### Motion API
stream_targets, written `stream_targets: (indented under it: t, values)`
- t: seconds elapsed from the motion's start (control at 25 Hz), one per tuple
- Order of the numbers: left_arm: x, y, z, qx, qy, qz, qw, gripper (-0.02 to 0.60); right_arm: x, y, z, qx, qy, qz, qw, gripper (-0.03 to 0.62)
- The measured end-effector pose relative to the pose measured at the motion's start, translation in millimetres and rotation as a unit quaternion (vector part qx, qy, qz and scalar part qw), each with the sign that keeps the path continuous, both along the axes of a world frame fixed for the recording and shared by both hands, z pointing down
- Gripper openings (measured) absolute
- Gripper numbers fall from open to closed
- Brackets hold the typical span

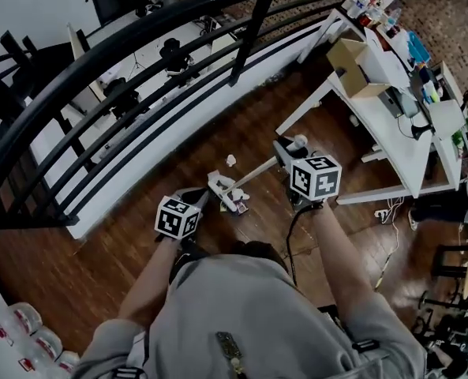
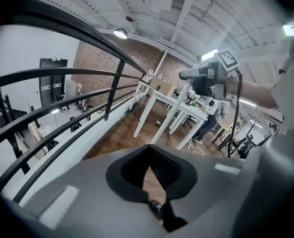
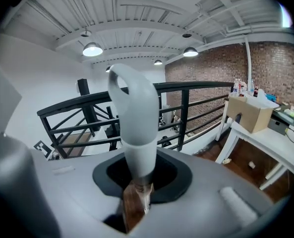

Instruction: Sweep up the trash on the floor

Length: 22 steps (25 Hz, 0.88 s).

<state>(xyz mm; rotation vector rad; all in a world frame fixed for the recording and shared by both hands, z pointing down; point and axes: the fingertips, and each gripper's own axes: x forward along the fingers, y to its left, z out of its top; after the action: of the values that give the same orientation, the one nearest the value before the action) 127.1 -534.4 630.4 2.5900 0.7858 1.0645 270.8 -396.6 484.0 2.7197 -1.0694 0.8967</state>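
Between my squeezing right fingers (image 3: 114,172) was the white plastic broom handle (image 3: 135,128); left fingers (image 2: 132,170) were shut. It could slip, missing the white paper trash (image 1: 231,161).

A dark wooden plank floor (image 1: 131,243) is edged by a curved black railing (image 1: 139,46), with a lower level visible beyond it. White tables (image 1: 403,144) stand on the right, 1 of them bearing an open cardboard box (image 1: 352,65). A brick wall (image 3: 221,63) rises behind. 3 round lamps (image 3: 92,49) glow under the white ribbed ceiling (image 2: 156,4).
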Motion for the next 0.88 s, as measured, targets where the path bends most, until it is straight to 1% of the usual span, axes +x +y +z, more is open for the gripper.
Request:
stream_targets:
  t: [0.12, 0.2, 0.32, 0.4, 0.56, 0.64, 0.76, 0.88]
  values:
    - [14, 1, 4, 0.003, -0.005, -0.006, 1.0, 0.005, 31, -1, -21, 0.013, 0.02, -0.005, 1.0, 0.061]
    - [24, 7, 7, 0.011, -0.011, -0.012, 0.9998, 0.005, 54, -2, -31, 0.024, 0.033, -0.021, 0.999, 0.061]
    - [34, 11, 7, 0.029, -0.021, -0.046, 0.9983, 0.005, 85, -19, -41, 0.042, 0.044, -0.074, 0.995, 0.061]
    - [47, 20, 6, 0.042, -0.021, -0.072, 0.9963, 0.005, 106, -23, -45, 0.051, 0.052, -0.107, 0.992, 0.061]
    - [67, 50, 2, 0.052, -0.02, -0.13, 0.99, 0.005, 153, -17, -38, 0.053, 0.067, -0.158, 0.984, 0.061]
    - [66, 58, 2, 0.055, -0.026, -0.159, 0.9855, 0.005, 176, -19, -30, 0.051, 0.07, -0.176, 0.981, 0.061]
    - [54, 63, 5, 0.058, -0.04, -0.194, 0.9785, 0.005, 202, -28, -11, 0.043, 0.065, -0.196, 0.978, 0.061]
    - [54, 69, 8, 0.051, -0.036, -0.22, 0.9735, 0.005, 223, -31, 6, 0.022, 0.068, -0.214, 0.974, 0.061]
